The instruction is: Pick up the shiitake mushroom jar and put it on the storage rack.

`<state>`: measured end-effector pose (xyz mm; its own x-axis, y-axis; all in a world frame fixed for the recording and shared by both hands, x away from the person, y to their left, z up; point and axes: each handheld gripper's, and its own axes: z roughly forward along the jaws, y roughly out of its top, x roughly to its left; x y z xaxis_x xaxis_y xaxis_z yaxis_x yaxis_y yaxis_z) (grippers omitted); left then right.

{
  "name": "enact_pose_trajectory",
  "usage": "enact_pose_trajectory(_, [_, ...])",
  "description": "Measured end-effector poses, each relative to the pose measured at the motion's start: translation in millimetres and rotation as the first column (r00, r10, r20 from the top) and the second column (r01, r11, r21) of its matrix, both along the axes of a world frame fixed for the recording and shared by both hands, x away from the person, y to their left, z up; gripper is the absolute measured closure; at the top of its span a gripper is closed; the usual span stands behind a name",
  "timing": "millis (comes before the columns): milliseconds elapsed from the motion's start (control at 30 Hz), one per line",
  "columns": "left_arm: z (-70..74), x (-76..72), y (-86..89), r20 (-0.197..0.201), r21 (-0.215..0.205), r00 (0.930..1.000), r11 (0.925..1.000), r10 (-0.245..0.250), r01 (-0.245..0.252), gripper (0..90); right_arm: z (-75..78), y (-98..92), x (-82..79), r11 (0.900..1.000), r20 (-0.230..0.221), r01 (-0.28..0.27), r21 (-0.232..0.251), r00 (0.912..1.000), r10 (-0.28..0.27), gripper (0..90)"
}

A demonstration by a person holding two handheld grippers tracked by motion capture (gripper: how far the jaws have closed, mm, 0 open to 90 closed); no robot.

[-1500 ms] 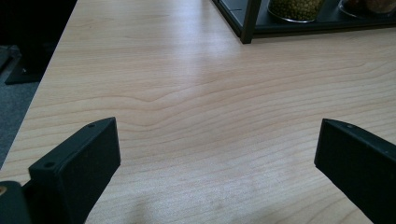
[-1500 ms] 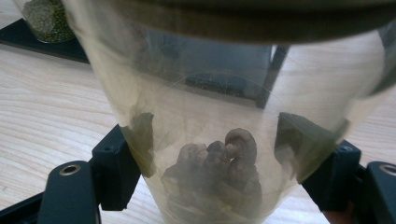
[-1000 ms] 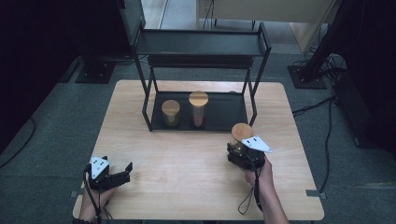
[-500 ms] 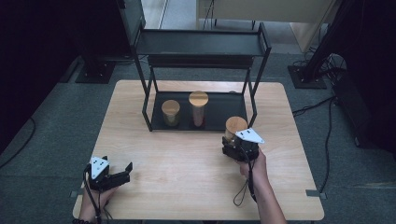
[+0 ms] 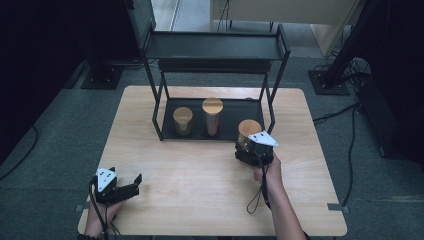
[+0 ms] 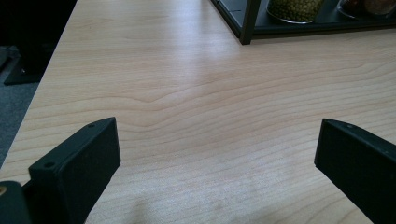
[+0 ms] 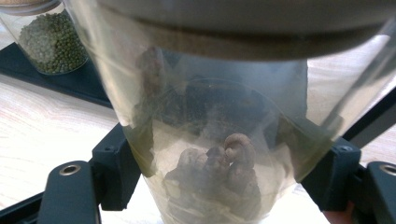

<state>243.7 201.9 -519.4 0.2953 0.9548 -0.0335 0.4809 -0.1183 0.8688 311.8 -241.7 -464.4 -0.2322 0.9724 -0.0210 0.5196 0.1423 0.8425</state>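
Surface [image 5: 200, 200]: pale wood, visible grain, smooth with a soft satin sheen. Two-tier black rack [image 5: 215, 46]: metal by its look, matt. Clear glossy glass jar with a round light wooden lid [image 7: 210, 116]: reflections on the wall. Right hand-held gripper [image 7: 219, 182]: matt black plastic jaws. Floor [image 5: 55, 150]: grey carpet, rough.

from above we look forward and down over the whole tabletop [image 5: 200, 165]. our left gripper view skims low across it; our right sits close against a jar [image 7: 210, 140]. all share the rack [image 5: 215, 47].
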Motion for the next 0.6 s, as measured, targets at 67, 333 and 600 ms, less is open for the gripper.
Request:
enact_pose_trajectory(67, [0.0, 0.0, 0.0, 0.0, 0.0, 1.0, 1.0, 0.0, 0.0, 0.5, 0.8, 1.1, 2.5, 1.0, 0.0, 0.0, -0.001, 1.0, 0.0, 25.1])
enact_pose_trajectory(333, [0.0, 0.0, 0.2, 0.0, -0.001, 1.0, 1.0, 0.0, 0.0, 0.5, 4.1, 4.9, 12.5, 1.0, 0.0, 0.002, -0.004, 1.0, -0.002, 25.1])
enact_pose_trajectory(600, [0.1, 0.0, 0.4, 0.0, -0.003, 1.0, 1.0, -0.001, 0.001, 0.5, 7.2, 6.0, 21.9, 1.0, -0.001, 0.01, -0.012, 1.0, -0.01, 25.1])
